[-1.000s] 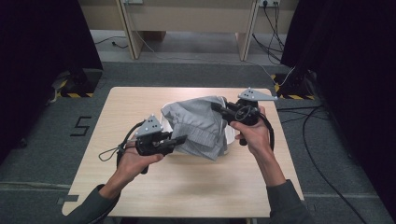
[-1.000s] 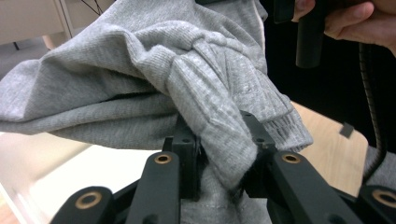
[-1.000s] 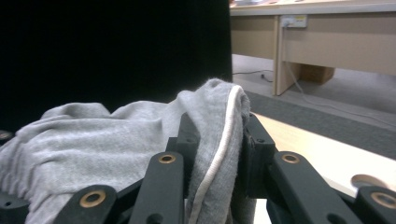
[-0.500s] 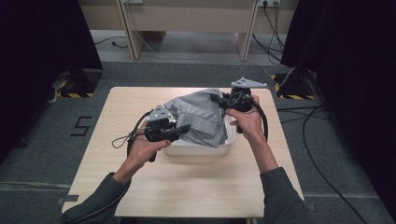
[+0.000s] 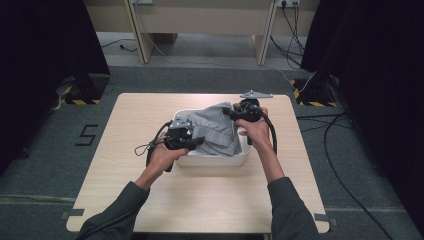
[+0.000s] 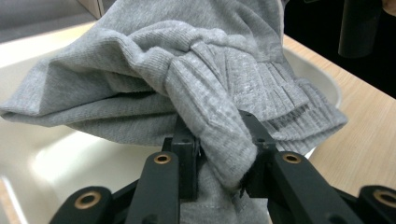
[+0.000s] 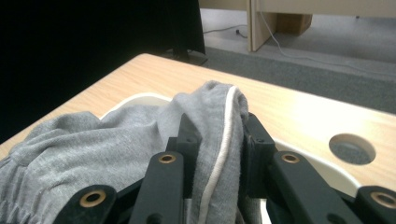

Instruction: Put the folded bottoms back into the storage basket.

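Nearest in the high view, two dark-sleeved forearms come up from the bottom edge, each hand holding one of the two tongs. The left tongs [image 5: 194, 141] sit at the near left corner of the one white plastic tub [image 5: 215, 159]; in the left gripper view [image 6: 218, 154] their black jaws are pressed onto a bunched fold of the single grey knit garment [image 6: 187, 70], just beside its ribbed cuff or waistband. The right tongs [image 5: 231, 113] hold the garment's far right edge; in the right gripper view [image 7: 218, 140] their jaws are clamped on a raised fold with a pale seam line running down it. The garment [image 5: 216, 129] hangs stretched between the two tongs, sagging into the tub with part of it draped over the near rim. The tub stands near the middle of the pale wooden counter [image 5: 125, 165], and one round hole [image 7: 352, 148] in the counter top shows just past the tub's rim in the right gripper view. A black cable loops from each of the tongs, and a grey three-cornered plate [image 5: 256, 94] tops the right one. Farther off, on the grey carpet left of the counter, one marking reads "5" [image 5: 87, 135]. Beyond that lie two yellow-and-black striped floor pieces, one on each side, and the legs of light wooden furniture with cables trailing beside them.
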Tool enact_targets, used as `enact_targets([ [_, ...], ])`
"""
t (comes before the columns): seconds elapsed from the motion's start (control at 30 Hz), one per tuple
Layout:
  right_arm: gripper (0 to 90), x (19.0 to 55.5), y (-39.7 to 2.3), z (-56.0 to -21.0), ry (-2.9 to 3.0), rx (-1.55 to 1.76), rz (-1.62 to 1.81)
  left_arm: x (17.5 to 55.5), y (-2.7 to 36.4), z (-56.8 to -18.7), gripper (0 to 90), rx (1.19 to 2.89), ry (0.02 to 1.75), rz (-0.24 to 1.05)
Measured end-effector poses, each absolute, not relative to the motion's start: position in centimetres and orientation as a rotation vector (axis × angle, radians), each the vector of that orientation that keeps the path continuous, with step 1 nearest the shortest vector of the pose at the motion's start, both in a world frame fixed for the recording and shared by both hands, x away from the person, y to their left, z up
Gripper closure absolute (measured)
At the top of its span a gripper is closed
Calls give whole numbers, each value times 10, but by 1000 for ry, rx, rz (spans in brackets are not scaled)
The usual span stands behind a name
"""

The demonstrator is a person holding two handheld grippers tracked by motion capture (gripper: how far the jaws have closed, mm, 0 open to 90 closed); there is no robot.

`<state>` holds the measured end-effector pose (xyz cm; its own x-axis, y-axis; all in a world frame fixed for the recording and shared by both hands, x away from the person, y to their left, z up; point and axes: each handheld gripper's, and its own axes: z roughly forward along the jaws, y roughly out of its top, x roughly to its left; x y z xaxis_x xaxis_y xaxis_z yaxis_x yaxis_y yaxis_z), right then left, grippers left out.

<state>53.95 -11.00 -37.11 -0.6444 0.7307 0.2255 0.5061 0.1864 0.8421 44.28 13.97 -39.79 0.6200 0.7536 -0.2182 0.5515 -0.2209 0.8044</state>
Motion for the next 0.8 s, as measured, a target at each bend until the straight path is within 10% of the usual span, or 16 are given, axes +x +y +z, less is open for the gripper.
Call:
enact_targets([
  [0.8, 628, 547, -102, -402, 2369, 1300, 1212, 452, 136, -423, 640, 2018, 1144, 229],
])
